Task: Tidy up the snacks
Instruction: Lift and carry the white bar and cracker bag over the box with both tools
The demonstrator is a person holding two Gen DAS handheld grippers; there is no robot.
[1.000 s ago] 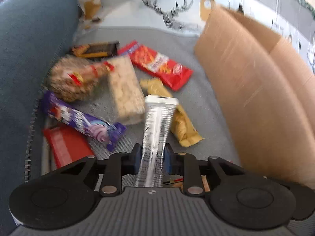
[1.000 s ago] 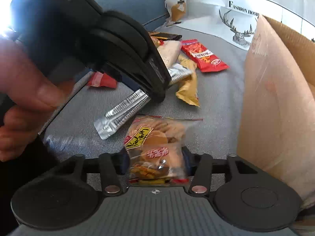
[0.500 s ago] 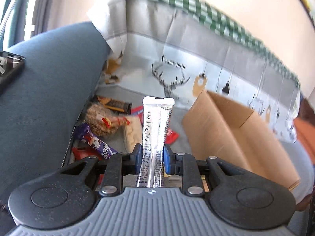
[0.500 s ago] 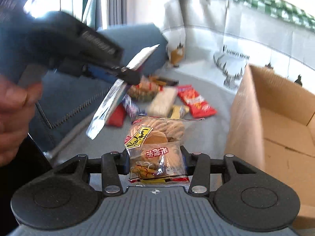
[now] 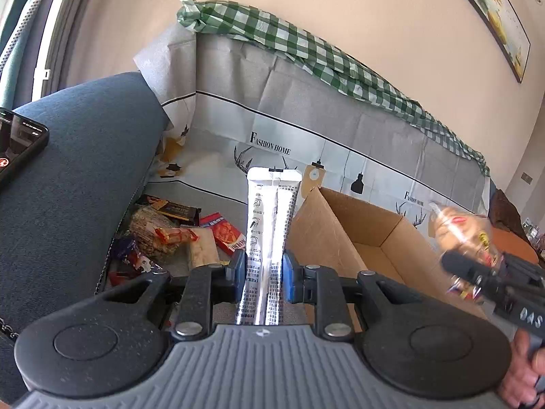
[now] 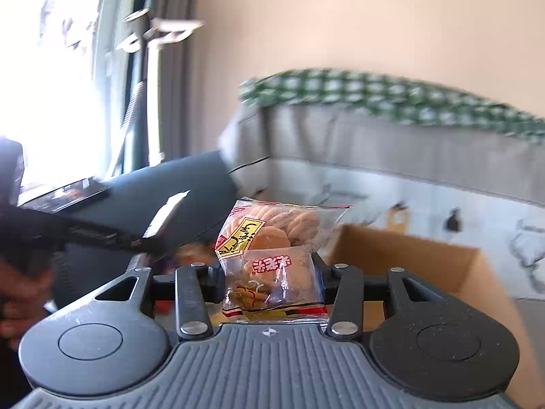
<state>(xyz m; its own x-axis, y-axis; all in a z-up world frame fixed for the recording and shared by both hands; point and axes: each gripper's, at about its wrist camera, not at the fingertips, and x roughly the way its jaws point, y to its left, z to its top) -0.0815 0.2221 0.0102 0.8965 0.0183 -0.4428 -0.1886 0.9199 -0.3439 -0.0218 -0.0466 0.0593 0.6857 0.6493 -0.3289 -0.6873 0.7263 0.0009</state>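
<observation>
left wrist view: my left gripper is clamped on a silver stick sachet, blue pads pressing its lower part from both sides. the sachet's long axis runs straight away from me along the fingers, its flat sealed end pointing up and forward toward the sofa back, standing close to upright in the picture. beyond it and to the right sits an open cardboard box on the grey seat cover; the part of its inside that i can see is bare cardboard, and the bottom corners are hidden by its near wall. left of the box, against the blue cushion, lies the pile of loose snacks: a red chip packet, a dark bar wrapper, a bag of brown pieces, a pale wafer pack, a purple wrapper, all lying flat on the seat, outside the box. a phone rests on top of the cushion.

my right gripper is closed on a clear bag of round biscuits, pads squeezing its lower half. the bag's long axis also points forward along the fingers, its top edge tilted up and away. in the left view that bag is blurred, held above the box's right side. the box sits just behind and right of it in the right wrist view.
</observation>
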